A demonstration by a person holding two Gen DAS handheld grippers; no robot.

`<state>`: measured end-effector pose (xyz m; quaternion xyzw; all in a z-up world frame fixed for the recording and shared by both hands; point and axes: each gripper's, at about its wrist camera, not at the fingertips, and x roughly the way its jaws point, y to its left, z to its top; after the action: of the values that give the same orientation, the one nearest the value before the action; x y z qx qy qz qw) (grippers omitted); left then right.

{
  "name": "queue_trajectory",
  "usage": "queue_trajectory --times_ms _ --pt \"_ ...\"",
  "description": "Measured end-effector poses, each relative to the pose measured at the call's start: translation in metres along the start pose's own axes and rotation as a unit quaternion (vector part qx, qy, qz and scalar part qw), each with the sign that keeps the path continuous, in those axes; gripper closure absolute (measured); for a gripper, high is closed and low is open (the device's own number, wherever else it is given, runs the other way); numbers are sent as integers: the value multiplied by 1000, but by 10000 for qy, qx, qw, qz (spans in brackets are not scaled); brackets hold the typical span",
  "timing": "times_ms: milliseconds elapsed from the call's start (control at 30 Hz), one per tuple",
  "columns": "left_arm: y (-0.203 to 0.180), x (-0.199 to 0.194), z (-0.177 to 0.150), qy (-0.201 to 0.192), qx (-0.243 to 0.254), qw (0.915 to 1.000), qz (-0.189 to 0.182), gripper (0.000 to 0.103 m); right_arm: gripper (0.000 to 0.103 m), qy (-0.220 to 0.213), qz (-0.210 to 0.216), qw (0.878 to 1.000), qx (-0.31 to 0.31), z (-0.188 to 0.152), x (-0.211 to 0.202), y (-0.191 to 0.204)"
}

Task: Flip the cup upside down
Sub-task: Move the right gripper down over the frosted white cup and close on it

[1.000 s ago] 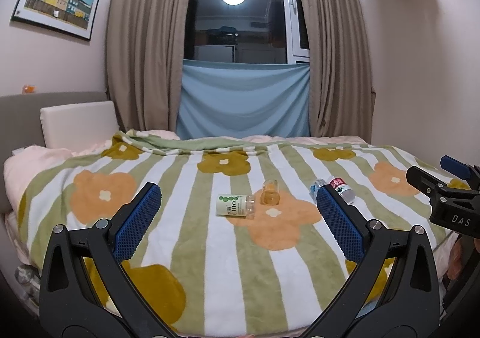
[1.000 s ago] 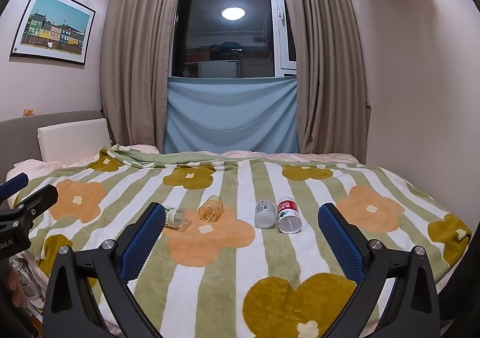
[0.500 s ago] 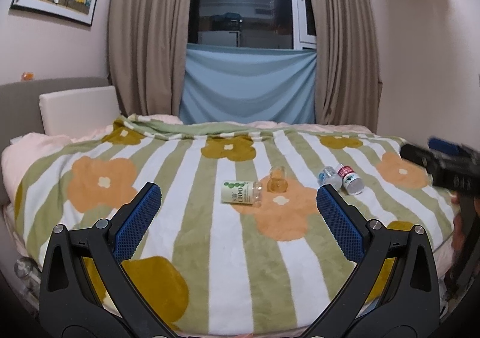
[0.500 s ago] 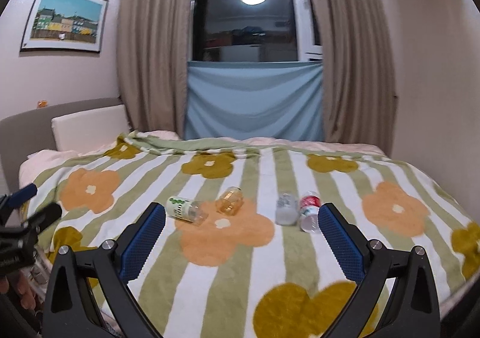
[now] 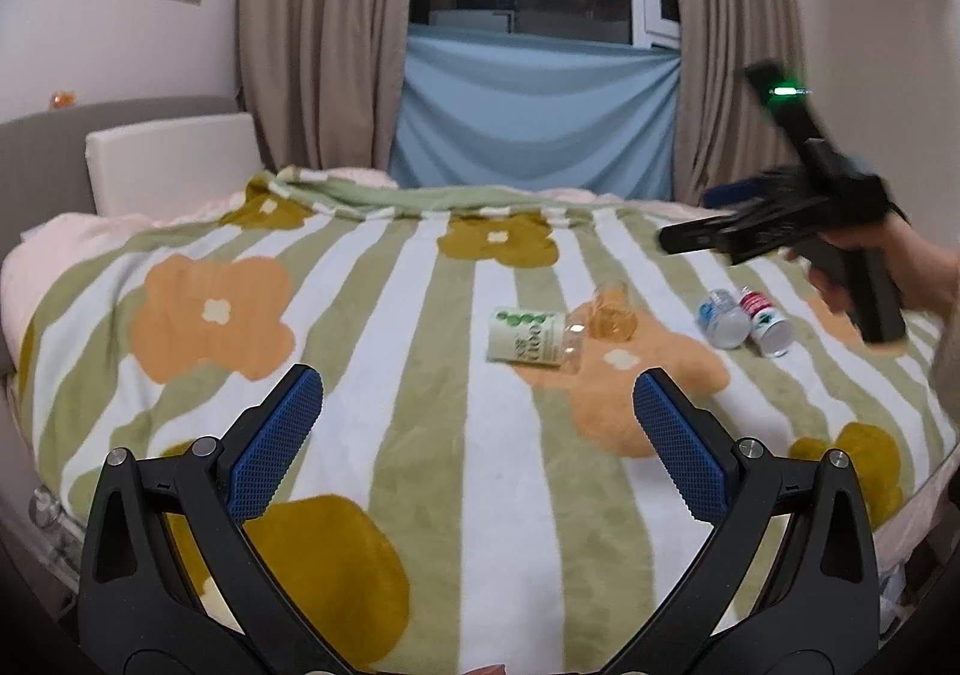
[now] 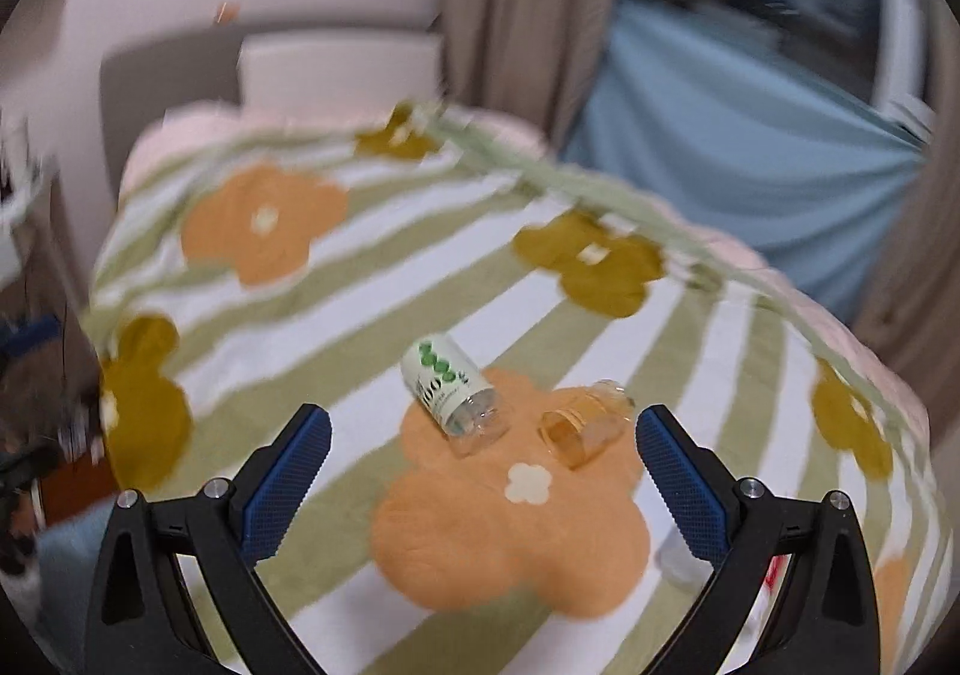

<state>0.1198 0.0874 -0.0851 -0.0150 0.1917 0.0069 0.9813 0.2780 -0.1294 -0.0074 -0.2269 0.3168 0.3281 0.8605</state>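
L wrist only: both btls [image 5: 743, 318] unobstructed.

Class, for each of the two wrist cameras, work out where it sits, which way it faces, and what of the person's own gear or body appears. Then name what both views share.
Left wrist: sits behind the open left gripper, low at the bed's foot, facing the window; the right gripper and its hand show at right.
Right wrist: sits behind the open right gripper, tilted down and leftward over the bedspread, toward the headboard; only its own fingers clearly show.
Shared: white bottle, amber cup, both lying on their sides.
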Motion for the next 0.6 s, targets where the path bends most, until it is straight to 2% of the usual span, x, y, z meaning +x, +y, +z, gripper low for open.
queue_trajectory --times_ms 133,233,367,533,600 --pt "7 25 -6 206 -55 9998 26 0 1 521 615 9953 -530 21 66 0" --pt "11 43 -12 326 -67 9994 17 0 1 999 678 9889 -861 29 115 -2" --pt "16 64 -20 538 -128 9985 -50 0 2 1642 824 9743 -1306 29 172 5" --pt "24 84 -26 676 -212 9974 -162 0 13 2170 988 9563 -1693 21 215 16" --pt "27 88 -27 723 -264 9968 -211 0 21 2344 1042 9503 -1766 19 229 19"
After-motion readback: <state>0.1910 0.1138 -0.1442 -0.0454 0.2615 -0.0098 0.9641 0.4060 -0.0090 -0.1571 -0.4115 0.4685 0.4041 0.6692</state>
